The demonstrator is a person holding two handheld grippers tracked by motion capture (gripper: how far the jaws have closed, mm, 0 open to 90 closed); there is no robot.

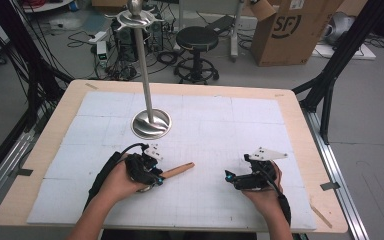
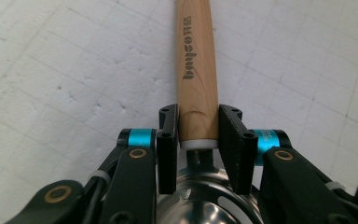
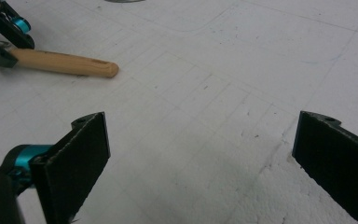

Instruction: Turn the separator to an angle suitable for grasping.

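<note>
A utensil with a wooden handle [image 1: 179, 169] lies on the white foam mat [image 1: 215, 125], handle pointing right and slightly away. My left gripper [image 1: 159, 176] is shut on that handle. In the left gripper view both jaws press the handle [image 2: 195, 60] just above its white collar, and a shiny metal bowl [image 2: 205, 200] sits below them. My right gripper [image 1: 228, 176] hovers low over the mat at the right, pointing left; its jaws stand wide open with nothing between them [image 3: 200, 154]. The right gripper view has the handle [image 3: 65, 63] and the left gripper [image 3: 2, 32] at its top left.
A tall metal stand [image 1: 144, 60] with hooks at its top rises from a round base [image 1: 151, 124] behind the left gripper. The wooden table [image 1: 300, 130] rims the mat. A stool [image 1: 197, 39], a cardboard box [image 1: 290, 30] and cables sit on the floor beyond.
</note>
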